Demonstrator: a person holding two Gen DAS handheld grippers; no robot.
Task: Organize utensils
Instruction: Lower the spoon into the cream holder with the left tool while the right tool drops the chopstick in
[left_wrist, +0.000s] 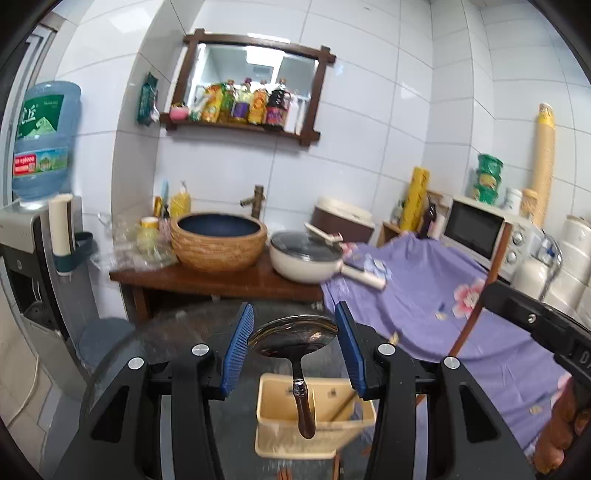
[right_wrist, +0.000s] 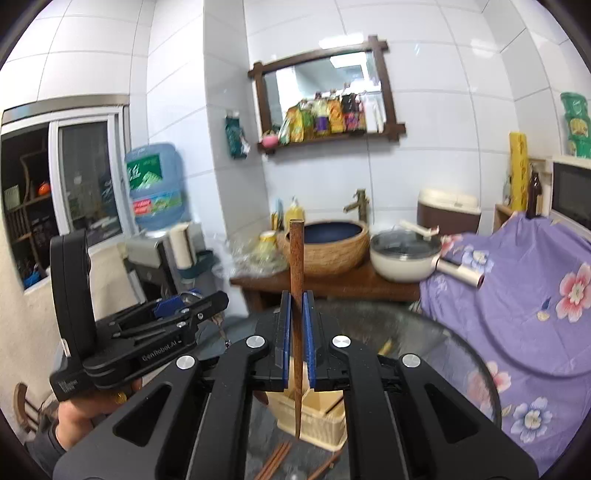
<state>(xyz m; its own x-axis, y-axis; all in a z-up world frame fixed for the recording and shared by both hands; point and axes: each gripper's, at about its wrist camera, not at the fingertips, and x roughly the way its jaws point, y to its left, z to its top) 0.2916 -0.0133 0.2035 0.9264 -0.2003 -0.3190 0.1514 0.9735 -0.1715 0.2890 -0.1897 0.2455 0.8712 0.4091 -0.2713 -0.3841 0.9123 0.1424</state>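
The round glass bench carries a cream plastic utensil holder, and both grippers hang above it with something in their jaws. Loose chopsticks lie on the glass just beside the holder.

The left gripper has its jaws partway apart, clamped on the bowl of a dark metal spoon across its width; the wooden handle dangles over the holder. That bowl looks smooth and rounded, so I'd judge the hold slippery and the spoon apt to swing; the neck would give a surer grip.

The right gripper has its jaws together on a single wooden chopstick, held near its middle and upright, tip aimed into the holder. It looks light, stiff and easy to pivot.
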